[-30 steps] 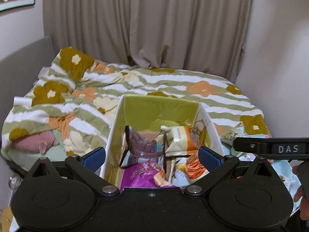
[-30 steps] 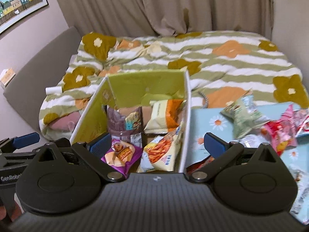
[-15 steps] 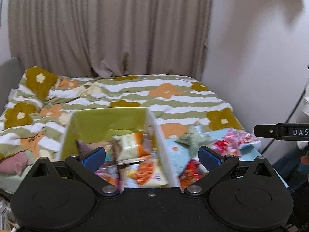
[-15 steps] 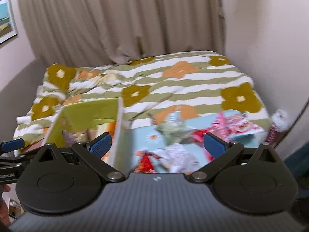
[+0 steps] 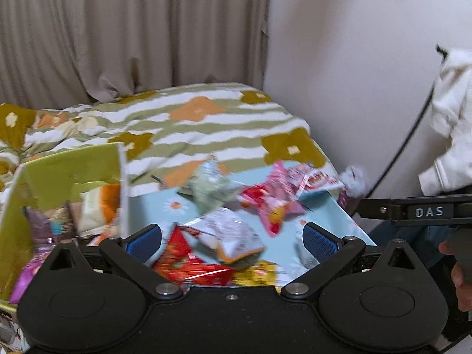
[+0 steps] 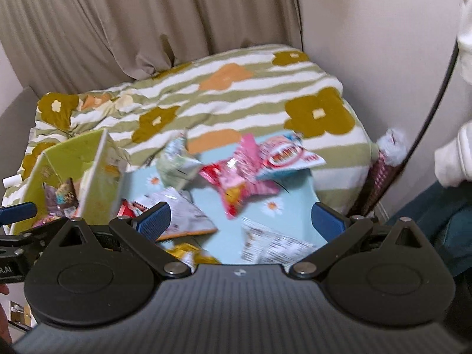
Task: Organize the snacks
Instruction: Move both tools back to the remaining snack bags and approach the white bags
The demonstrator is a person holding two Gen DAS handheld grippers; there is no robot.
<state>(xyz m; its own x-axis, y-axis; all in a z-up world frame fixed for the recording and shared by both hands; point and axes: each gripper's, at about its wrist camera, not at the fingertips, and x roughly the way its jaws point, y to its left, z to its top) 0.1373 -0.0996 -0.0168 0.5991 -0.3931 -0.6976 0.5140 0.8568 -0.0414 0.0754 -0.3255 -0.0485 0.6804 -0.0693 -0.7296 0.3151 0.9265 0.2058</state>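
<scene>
A green-lined box point(image 5: 70, 162) point(image 6: 73, 153) holds several snack bags at the left. Loose snack bags lie on a light blue mat point(image 5: 330, 215) point(image 6: 298, 194) to its right: a pale green bag point(image 5: 209, 185) point(image 6: 177, 162), a pink bag point(image 5: 271, 206) point(image 6: 236, 185), a white bag point(image 5: 233, 233) point(image 6: 183, 212), a red bag point(image 5: 188, 262) and a white printed bag point(image 6: 271, 242). My left gripper point(image 5: 233, 239) is open and empty above the red and white bags. My right gripper point(image 6: 239, 221) is open and empty above the mat.
The mat and box rest on a bed with a striped flowered quilt point(image 5: 206, 124) point(image 6: 236, 94). A curtain point(image 5: 132, 29) hangs behind it and a wall point(image 5: 354, 73) stands to the right. A yellow bag point(image 6: 188, 253) lies near the front edge.
Both grippers have swung to the right, from over the box to over the loose bags on the mat. Both stay open and empty.
</scene>
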